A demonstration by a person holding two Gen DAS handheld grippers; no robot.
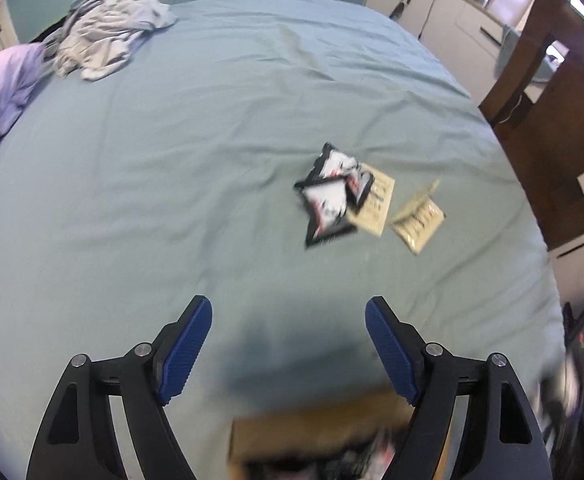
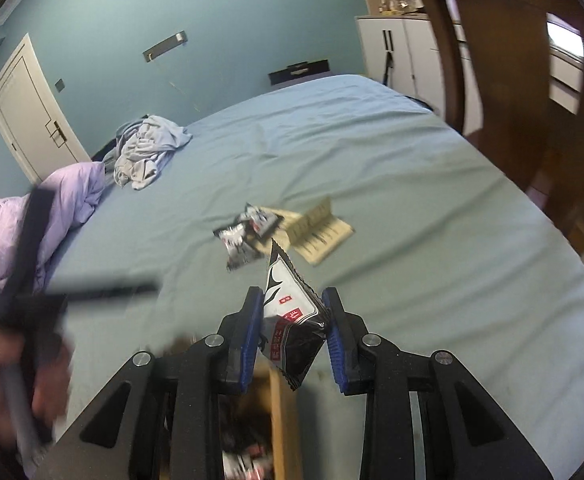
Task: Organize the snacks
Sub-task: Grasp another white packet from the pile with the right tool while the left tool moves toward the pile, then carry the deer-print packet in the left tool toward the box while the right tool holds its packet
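Black-and-white snack packets and two beige packets lie on the blue bed sheet. My left gripper is open and empty, above the sheet, short of the packets. A cardboard box with packets inside sits just below it. My right gripper is shut on a black-and-white snack packet, held above the box. The loose packets and beige packets lie further ahead. The left gripper shows blurred at the left.
A crumpled grey garment and a lilac duvet lie at the bed's far left. A wooden chair stands at the right edge. White cabinets line the back wall.
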